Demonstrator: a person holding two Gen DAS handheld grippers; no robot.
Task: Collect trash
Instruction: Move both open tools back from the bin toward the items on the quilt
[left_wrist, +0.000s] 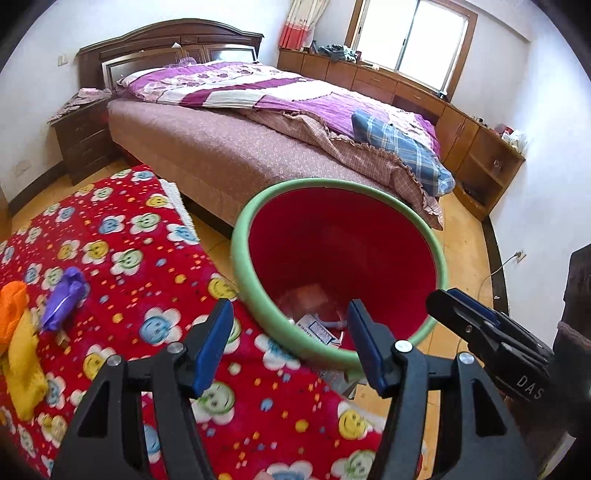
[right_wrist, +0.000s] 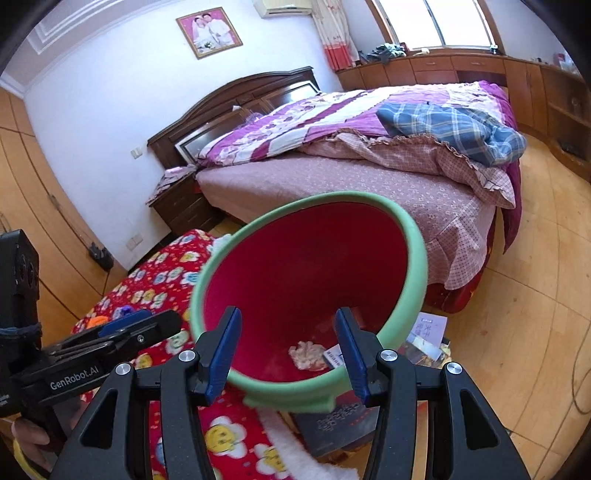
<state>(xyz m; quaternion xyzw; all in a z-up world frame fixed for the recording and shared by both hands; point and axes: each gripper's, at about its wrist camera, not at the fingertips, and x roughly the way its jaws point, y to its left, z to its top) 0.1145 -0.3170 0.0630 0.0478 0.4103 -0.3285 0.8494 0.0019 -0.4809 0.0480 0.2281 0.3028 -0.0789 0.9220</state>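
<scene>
trash bin (right_wrist: 402, 236) (red inside) before both grippers' parted, empty jaws

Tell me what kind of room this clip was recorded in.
A home bedroom: a made-up bed with a dark wooden headboard, a nightstand beside it, and a framed portrait on the wall.

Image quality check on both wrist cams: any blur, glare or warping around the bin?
Left wrist: window blown out, strong fisheye bend at the edges, bin rim fairly sharp, contents hazy. Right wrist: bin rim smeared on its right side, window overexposed, floor bowed; both views vignetted black at the corners.
</scene>
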